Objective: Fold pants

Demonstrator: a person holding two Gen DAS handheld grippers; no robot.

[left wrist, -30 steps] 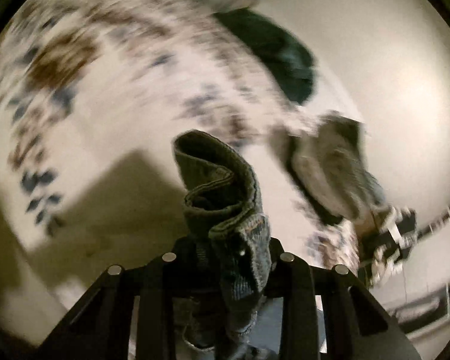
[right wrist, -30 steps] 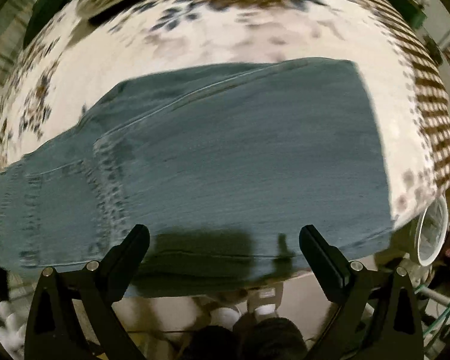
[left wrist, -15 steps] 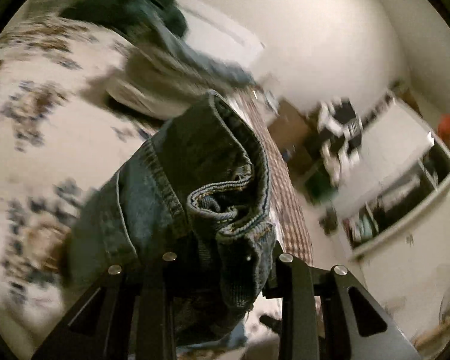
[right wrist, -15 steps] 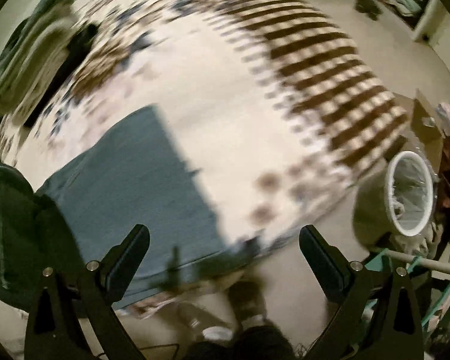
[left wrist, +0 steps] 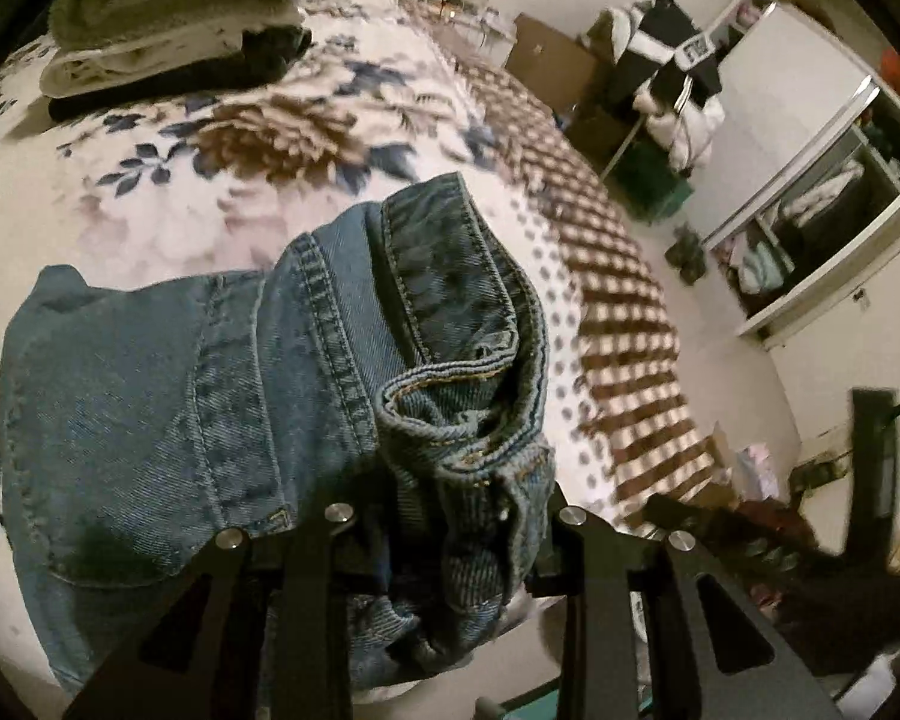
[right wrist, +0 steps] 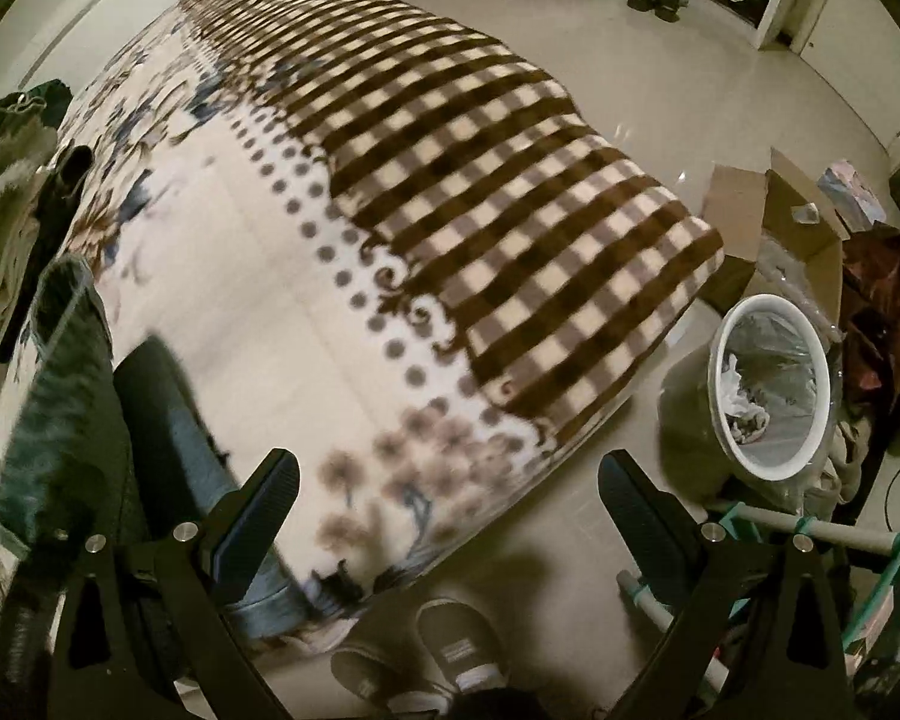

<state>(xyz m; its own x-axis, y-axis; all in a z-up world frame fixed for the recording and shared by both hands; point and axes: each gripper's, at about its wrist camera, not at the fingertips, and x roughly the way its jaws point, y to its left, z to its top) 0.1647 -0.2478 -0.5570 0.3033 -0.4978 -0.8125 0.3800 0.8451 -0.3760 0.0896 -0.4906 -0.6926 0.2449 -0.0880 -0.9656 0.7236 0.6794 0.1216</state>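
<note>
**Jeans waistband over bed, left clamped**

Left gripper (left wrist: 450,531) still pinches the jeans (left wrist: 222,396), now over the floral blanket (left wrist: 210,180). Right gripper (right wrist: 447,516) spread wide, empty, swung off the denim toward the bin (right wrist: 771,384). Pinch point hidden by bunched fabric.

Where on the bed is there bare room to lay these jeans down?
The blanket lies bare between the jeans and its checked end. It is crowded at the far side, where folded towels are stacked, and on the floor by the wastebasket.
</note>
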